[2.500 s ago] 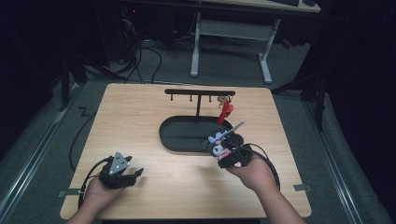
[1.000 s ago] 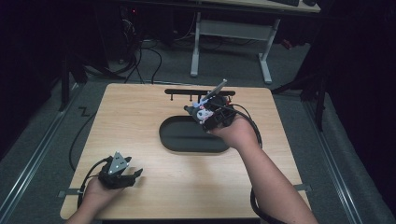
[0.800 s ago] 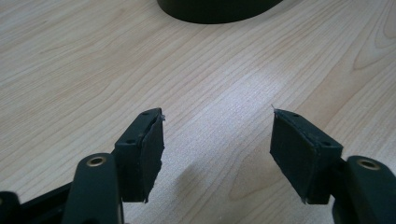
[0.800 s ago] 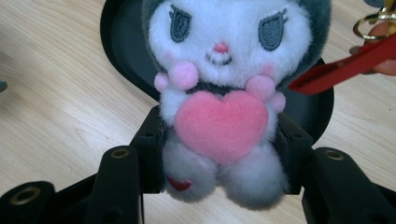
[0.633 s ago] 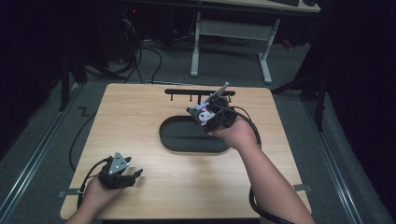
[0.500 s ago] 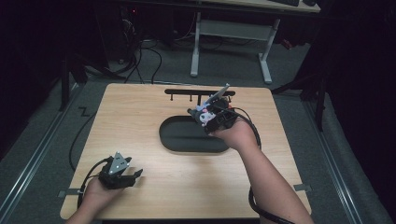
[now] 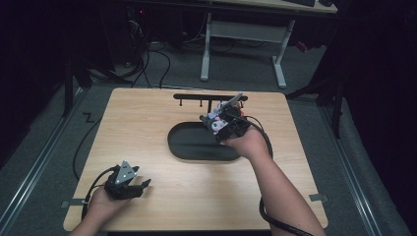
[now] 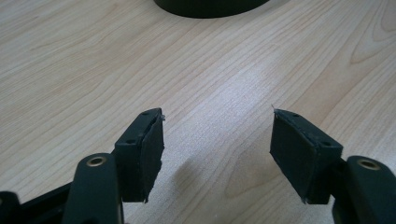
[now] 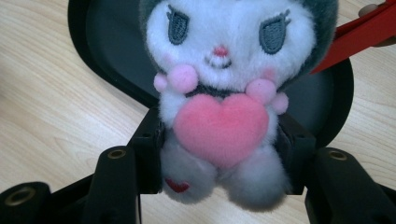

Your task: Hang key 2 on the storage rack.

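The tray (image 7: 196, 147) sits mid-desk (image 7: 147, 118) — the hook rack (image 7: 209, 98) just behind it, the plush toy (image 9: 219, 93) over its right end, the left tool (image 7: 129, 184) well before it, leftward.

I see a plush toy (image 9: 224, 93) with a white face, grey hood and pink heart, a black tray (image 7: 189, 142), a red strap (image 9: 359, 35), black jaws, and a pale wood-grain bench (image 7: 147, 123).

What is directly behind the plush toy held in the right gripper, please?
Behind the plush toy lies the black tray on the wooden table, with a red piece beside it. The toy hides the tray's middle.
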The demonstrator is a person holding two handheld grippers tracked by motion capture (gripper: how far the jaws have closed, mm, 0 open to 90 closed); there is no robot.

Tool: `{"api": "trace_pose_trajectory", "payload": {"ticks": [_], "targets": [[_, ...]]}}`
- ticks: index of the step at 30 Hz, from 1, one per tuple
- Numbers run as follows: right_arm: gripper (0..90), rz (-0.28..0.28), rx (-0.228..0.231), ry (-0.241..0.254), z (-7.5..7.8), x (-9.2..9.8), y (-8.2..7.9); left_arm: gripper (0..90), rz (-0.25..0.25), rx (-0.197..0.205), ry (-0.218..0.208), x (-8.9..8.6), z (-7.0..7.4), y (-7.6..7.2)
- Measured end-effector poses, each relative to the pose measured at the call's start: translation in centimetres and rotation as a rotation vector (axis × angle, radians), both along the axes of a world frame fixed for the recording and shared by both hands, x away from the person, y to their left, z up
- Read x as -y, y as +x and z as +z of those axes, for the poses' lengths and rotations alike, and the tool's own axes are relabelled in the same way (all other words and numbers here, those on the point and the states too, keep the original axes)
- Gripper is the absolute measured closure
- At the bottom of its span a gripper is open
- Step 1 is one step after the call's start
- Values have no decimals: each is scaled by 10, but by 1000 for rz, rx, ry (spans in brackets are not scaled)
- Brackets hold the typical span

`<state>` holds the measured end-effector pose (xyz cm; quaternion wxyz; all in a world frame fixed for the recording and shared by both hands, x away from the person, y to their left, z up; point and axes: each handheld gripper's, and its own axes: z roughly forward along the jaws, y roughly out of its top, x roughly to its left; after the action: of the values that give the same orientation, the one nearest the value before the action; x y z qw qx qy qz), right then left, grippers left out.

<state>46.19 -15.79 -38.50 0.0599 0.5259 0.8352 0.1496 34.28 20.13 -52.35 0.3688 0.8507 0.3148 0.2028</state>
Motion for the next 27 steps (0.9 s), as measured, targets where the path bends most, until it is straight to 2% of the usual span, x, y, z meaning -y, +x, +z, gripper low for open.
{"api": "trace_pose_trajectory", "payload": {"ticks": [11, 13, 15, 18, 27], "targets": [[454, -16, -10, 3, -15, 1, 4, 350, 2, 1, 1, 0, 0, 0], [437, -29, -10, 10, -17, 1, 5, 351, 2, 1, 2, 0, 0, 0], [392, -19, -6, 19, -19, 1, 6, 351, 2, 0, 4, 0, -1, 0], [346, -27, -8, 35, -19, 2, 7, 351, 1, -1, 4, 0, -1, 0], [344, -35, -3, 47, -17, 4, 5, 351, 1, 3, 1, 1, -1, 0]]}}
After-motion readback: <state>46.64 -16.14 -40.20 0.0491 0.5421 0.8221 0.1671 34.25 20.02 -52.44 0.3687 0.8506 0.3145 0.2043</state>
